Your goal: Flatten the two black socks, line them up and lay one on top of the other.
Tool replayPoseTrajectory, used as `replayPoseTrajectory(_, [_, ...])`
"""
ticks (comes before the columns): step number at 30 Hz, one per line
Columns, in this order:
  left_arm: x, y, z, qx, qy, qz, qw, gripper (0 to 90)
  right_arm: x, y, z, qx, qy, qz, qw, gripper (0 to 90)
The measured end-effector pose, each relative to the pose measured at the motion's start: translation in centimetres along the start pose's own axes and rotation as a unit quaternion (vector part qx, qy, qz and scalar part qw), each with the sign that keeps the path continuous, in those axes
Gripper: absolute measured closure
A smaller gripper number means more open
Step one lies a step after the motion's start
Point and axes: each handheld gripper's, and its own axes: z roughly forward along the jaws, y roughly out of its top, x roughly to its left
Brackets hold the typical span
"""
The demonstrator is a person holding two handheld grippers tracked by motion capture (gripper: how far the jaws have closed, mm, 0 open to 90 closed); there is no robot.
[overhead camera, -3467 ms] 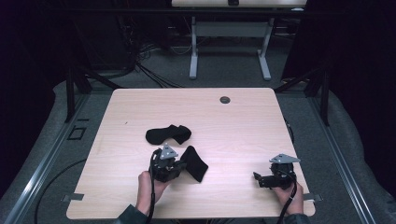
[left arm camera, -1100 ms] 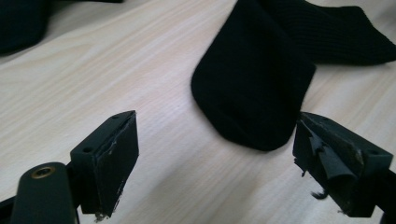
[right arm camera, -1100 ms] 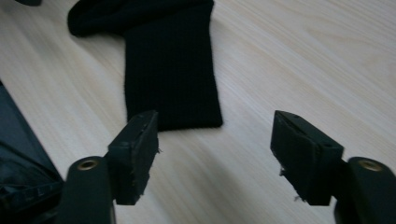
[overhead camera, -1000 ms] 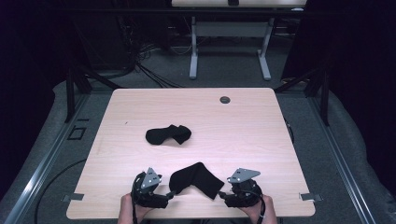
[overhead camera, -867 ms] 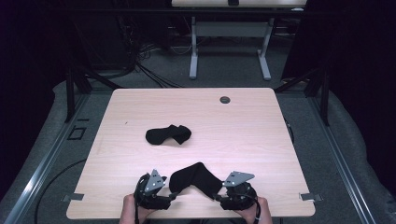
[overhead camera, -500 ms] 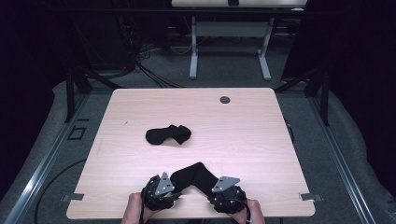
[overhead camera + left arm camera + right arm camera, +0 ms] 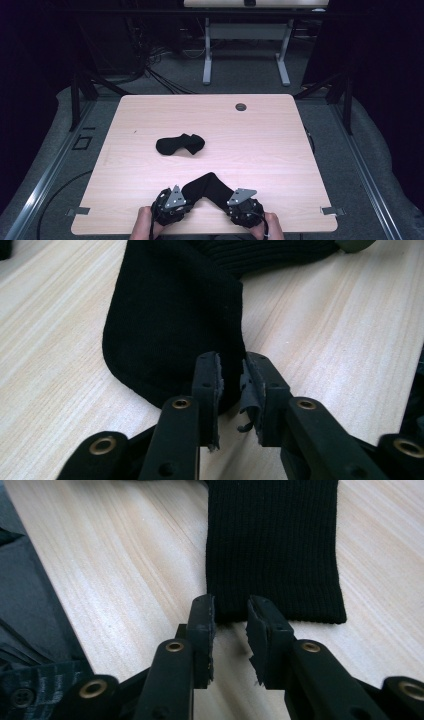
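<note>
A black sock [image 7: 207, 184] lies bent like an upturned V near the table's front edge. My left gripper [image 7: 187, 196] is at its left end, and in the left gripper view the rounded toe [image 7: 170, 325] reaches between the tips of that gripper [image 7: 231, 380]. My right gripper [image 7: 228, 202] is at the other end, where the ribbed cuff [image 7: 272, 545] just reaches the tips of that gripper [image 7: 231, 616]. Both pairs of jaws have just been closing and stand narrow, with a gap still showing and the pads not seen to press the cloth. A second black sock [image 7: 180, 144] lies folded mid-table.
The pale wooden table [image 7: 280, 150] has a round cable hole [image 7: 241, 106] near its far edge. A person's hands [image 7: 142, 222] come in at the front edge. Another desk's legs [image 7: 206, 55] stand beyond, with cables on the grey floor.
Both grippers have drawn inward to the two ends of the near sock, and their jaws have narrowed around its ends. The far sock has not moved.
</note>
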Motion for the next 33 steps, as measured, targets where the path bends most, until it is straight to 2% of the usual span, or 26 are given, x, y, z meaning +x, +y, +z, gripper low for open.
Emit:
replayPoseTrajectory(1, [0.0, 0.0, 0.0, 0.000, 0.000, 0.001, 1.0000, 77.2, 0.0, 0.1, -0.1, 0.007, -0.006, -0.007, 0.9999, 67.5])
replayPoseTrajectory(2, [0.0, 0.0, 0.0, 0.000, -0.001, 0.002, 1.0000, 77.5, 0.1, 0.2, -0.2, -0.001, -0.005, -0.004, 1.0000, 66.0])
replayPoseTrajectory(4, [0.0, 0.0, 0.0, -0.001, -0.002, 0.004, 1.0000, 77.8, 0.1, 0.4, -0.3, -0.010, -0.003, -0.002, 0.9999, 65.6])
replayPoseTrajectory(5, [0.1, 0.0, 0.0, -0.001, -0.003, 0.004, 1.0000, 78.4, 0.3, 0.7, -0.3, -0.018, -0.011, -0.004, 0.9998, 64.8])
replayPoseTrajectory(7, [0.2, -0.1, 0.0, -0.004, -0.006, 0.001, 1.0000, 78.7, 0.2, 0.9, 0.1, -0.012, -0.013, -0.008, 0.9998, 65.8])
replayPoseTrajectory(11, [0.2, -0.2, 0.0, -0.007, -0.006, 0.000, 1.0000, 81.4, 0.0, 0.9, 0.5, -0.006, -0.017, -0.011, 0.9998, 72.8])
replayPoseTrajectory(14, [0.5, -0.4, 0.0, -0.015, -0.005, -0.011, 0.9998, 85.1, -0.1, 0.4, 0.5, -0.019, -0.025, -0.006, 0.9995, 80.7])
replayPoseTrajectory(17, [0.5, -0.6, 0.0, -0.020, -0.007, -0.016, 0.9996, 86.4, -0.1, 0.2, 0.4, -0.022, -0.024, -0.004, 0.9994, 83.1])
replayPoseTrajectory(19, [0.4, -0.6, 0.0, -0.019, -0.002, -0.011, 0.9997, 87.3, -0.3, 0.1, 0.1, -0.021, -0.028, -0.009, 0.9993, 84.8])
replayPoseTrajectory(20, [0.4, -0.6, -0.1, -0.018, 0.003, -0.009, 0.9998, 87.7, -0.5, -0.1, -0.1, -0.033, -0.032, -0.005, 0.9990, 85.4])
replayPoseTrajectory(22, [0.5, -0.7, -0.2, -0.021, 0.007, -0.008, 0.9997, 88.0, -0.9, -0.3, -0.6, -0.032, -0.033, -0.002, 0.9989, 85.5])
replayPoseTrajectory(25, [0.6, -0.8, -0.3, -0.023, 0.009, -0.013, 0.9996, 88.2, -1.2, -0.5, -1.1, -0.047, -0.033, 0.005, 0.9984, 85.6])
replayPoseTrajectory(26, [0.6, -0.9, -0.5, -0.026, 0.013, -0.014, 0.9995, 88.2, -1.7, -0.7, -1.8, -0.052, -0.037, 0.011, 0.9979, 85.6])
replayPoseTrajectory(33, [0.9, -0.9, -1.3, -0.028, 0.028, -0.012, 0.9991, 88.3, -2.8, -1.1, -2.9, -0.056, -0.048, 0.026, 0.9969, 85.5])
